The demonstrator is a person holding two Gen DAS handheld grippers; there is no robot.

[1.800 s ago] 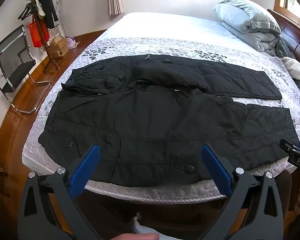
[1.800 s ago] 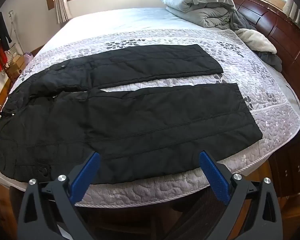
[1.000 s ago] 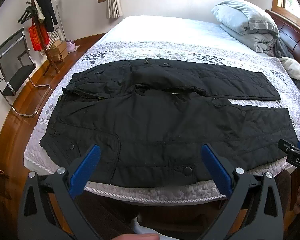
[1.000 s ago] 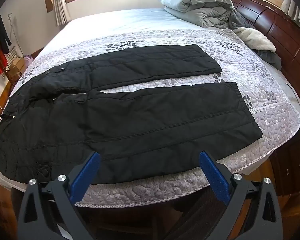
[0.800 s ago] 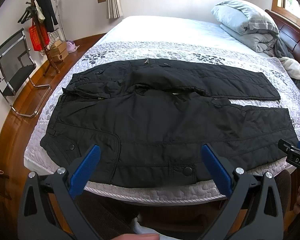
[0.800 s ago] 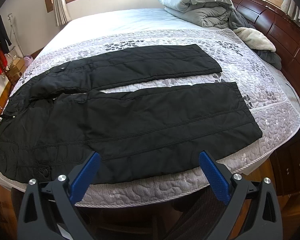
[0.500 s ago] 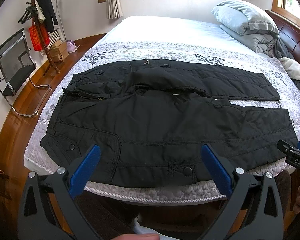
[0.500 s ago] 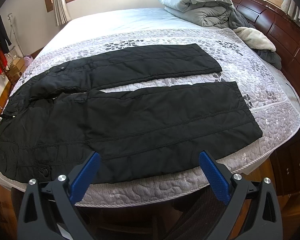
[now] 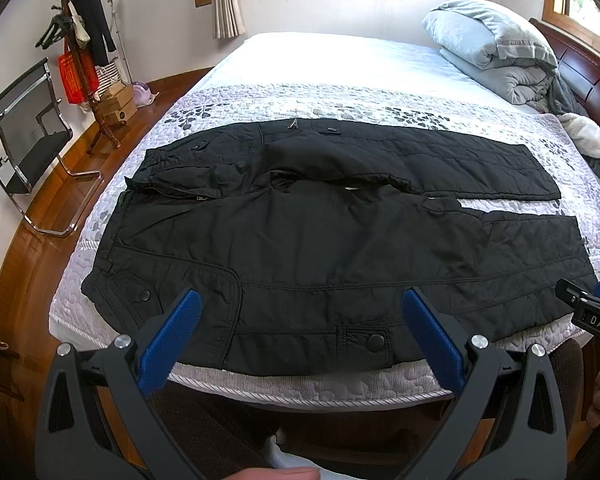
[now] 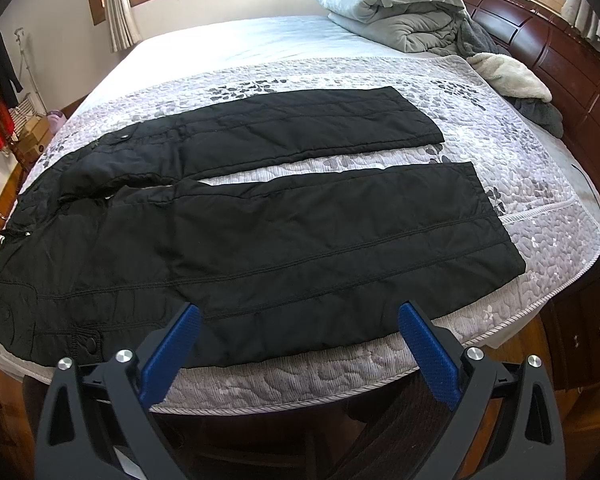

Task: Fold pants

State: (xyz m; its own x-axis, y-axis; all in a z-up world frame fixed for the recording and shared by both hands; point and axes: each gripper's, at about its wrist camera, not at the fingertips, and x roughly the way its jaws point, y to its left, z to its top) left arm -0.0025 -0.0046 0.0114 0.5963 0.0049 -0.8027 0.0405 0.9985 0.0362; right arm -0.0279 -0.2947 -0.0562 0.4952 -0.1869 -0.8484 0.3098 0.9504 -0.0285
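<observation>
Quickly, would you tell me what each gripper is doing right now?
Left gripper: open, empty, above the pants.
Right gripper: open, empty.

Both wrist cameras hover just off the bed's point(image 9: 340, 388) near edge, facing across it (left toward waistband, right toward cuffs), sharing the black pants point(image 10: 284, 240).

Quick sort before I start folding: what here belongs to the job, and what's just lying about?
Job:
black pants, spread flat on the quilted bedspread
left gripper, jaws open
right gripper, jaws open

Lying about:
folded grey duvet
cream fleece
coat stand
folding chair
</observation>
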